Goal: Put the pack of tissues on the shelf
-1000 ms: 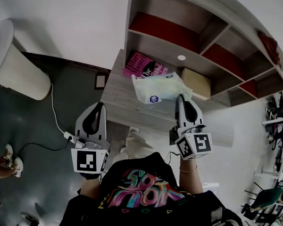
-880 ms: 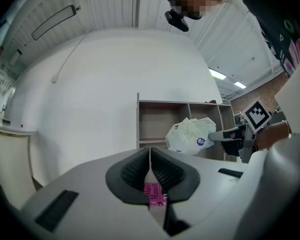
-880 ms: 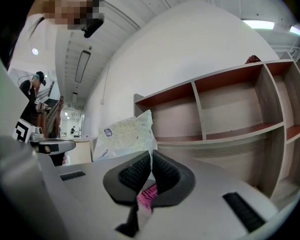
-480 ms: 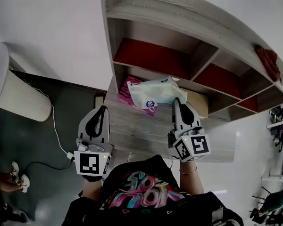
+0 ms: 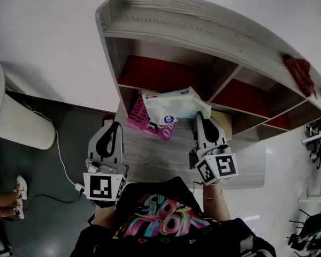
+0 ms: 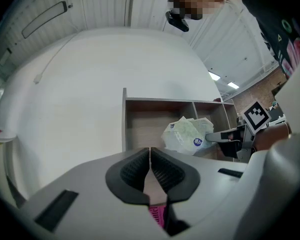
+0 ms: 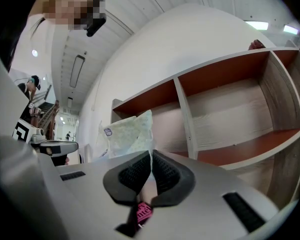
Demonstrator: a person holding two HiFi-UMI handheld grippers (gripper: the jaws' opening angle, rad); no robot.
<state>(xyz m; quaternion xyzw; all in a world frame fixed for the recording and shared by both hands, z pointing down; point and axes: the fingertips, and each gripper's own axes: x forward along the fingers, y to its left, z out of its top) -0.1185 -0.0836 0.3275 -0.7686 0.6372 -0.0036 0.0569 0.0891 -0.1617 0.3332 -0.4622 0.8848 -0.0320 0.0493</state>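
Observation:
The pale green pack of tissues [image 5: 171,106] hangs in the air in front of the shelf unit [image 5: 203,42], level with its lower left compartment. My right gripper [image 5: 199,114] is shut on the pack's right edge; in the right gripper view the pack [image 7: 127,134] rises from between the closed jaws of my right gripper [image 7: 151,156]. My left gripper [image 5: 114,125] hangs to the left, over the wooden tabletop's edge, shut with nothing in it. From the left gripper view the pack [image 6: 187,135] shows ahead to the right, beyond my left gripper [image 6: 150,150].
A pink magazine [image 5: 150,123] lies on the wooden tabletop [image 5: 160,154] under the pack. A tan box [image 5: 224,119] sits to the right. A red cloth [image 5: 298,73] lies on top of the shelf. A white bin [image 5: 16,122] and a cable [image 5: 59,154] are on the floor at left.
The right gripper has lifted the tissue pack off the tabletop and up toward the shelf compartments. The head view has tilted up, showing more of the shelf. The left gripper stays roughly in place.

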